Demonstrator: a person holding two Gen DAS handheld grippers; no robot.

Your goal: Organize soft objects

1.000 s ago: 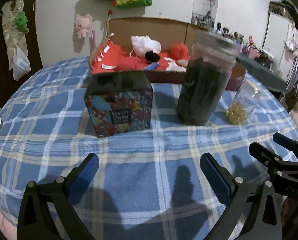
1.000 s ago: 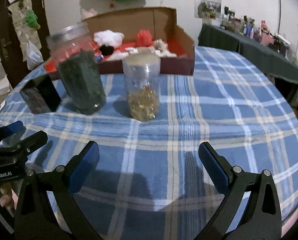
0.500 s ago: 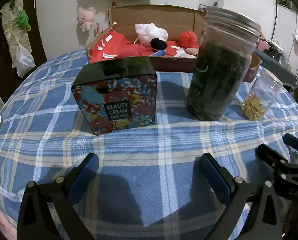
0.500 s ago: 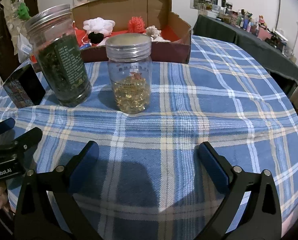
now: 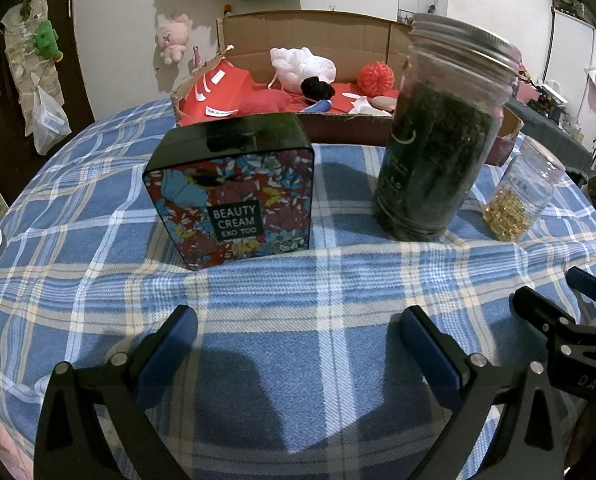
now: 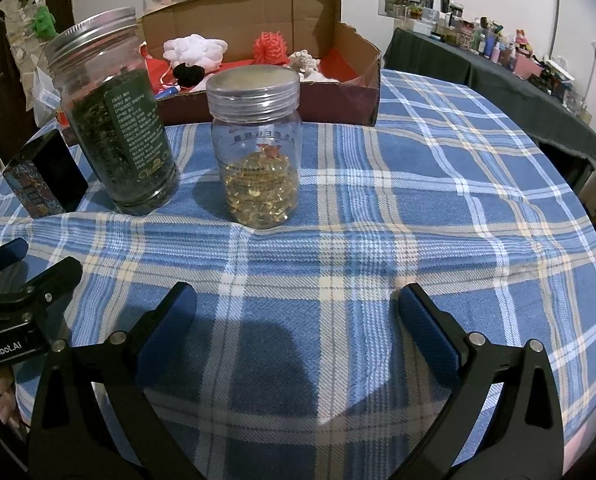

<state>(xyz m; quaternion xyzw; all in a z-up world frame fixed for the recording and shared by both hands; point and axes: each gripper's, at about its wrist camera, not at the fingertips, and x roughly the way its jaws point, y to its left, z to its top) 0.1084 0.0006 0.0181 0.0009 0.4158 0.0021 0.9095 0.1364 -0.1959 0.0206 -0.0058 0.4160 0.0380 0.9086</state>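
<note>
Left hand-held gripper [image 5: 298, 332] and right hand-held gripper [image 6: 295, 308] both released, empty, over the blue plaid-covered worktop [image 6: 418, 208]. Soft items lie in the open brown cardboard box [image 6: 354, 56] beyond, behind two metal-lidded clear jars [image 6: 255, 148].

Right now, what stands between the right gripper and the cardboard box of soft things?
The small capsule jar, in the right wrist view, between the right gripper and cardboard box.

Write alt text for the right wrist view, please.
An open two-fingered tool hovers over a blue plaid tablecloth, facing a small jar of golden capsules. A taller jar of dark leaves stands left; a cardboard box behind.
</note>
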